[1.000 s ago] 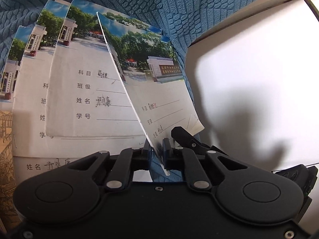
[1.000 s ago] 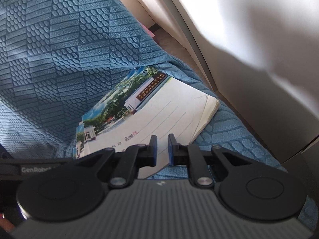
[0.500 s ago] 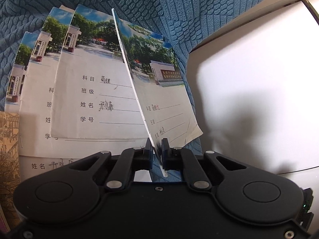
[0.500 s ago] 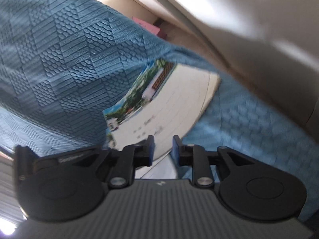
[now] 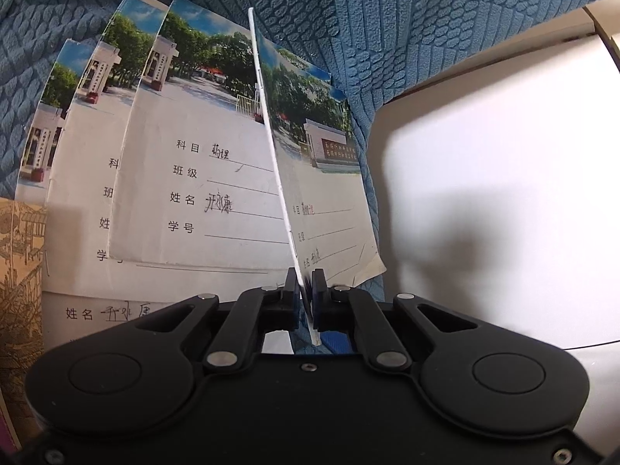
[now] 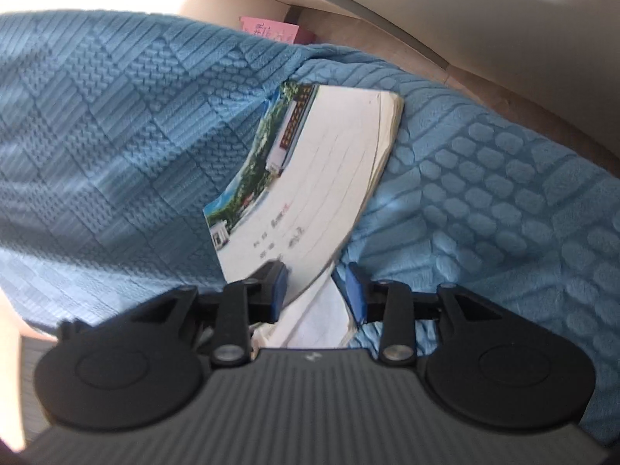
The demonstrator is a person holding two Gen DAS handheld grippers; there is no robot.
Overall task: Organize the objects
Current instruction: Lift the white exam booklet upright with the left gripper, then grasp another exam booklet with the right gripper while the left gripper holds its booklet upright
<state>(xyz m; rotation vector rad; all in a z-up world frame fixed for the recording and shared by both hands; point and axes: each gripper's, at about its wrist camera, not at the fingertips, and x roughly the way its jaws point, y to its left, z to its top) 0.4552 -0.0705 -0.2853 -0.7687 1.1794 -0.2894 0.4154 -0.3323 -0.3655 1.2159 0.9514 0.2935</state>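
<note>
A: Which step is this?

B: Mid-sort, I'd say. My left gripper point(image 5: 306, 290) has its jaws clenched on the bottom edge of one exercise book point(image 5: 310, 178), holding it on edge, tilted, above the fanned books point(image 5: 193, 178) lying on the blue textured cover point(image 5: 387, 38). White surface point(image 5: 503, 193) to the right of the cloth, can't tell what it is.

A: And the right?

B: Right gripper point(image 6: 316, 286) jaws are opening. Corner of that book sits between them, pads don't look pressed on it. Frame's blurred.

A: Next move?

B: My guess: the right jaws clear the book or re-grip it, then the left lays it squarely onto the fanned books, edges lined up. Needs a slow tilt so the thin cover doesn't flop.
</note>
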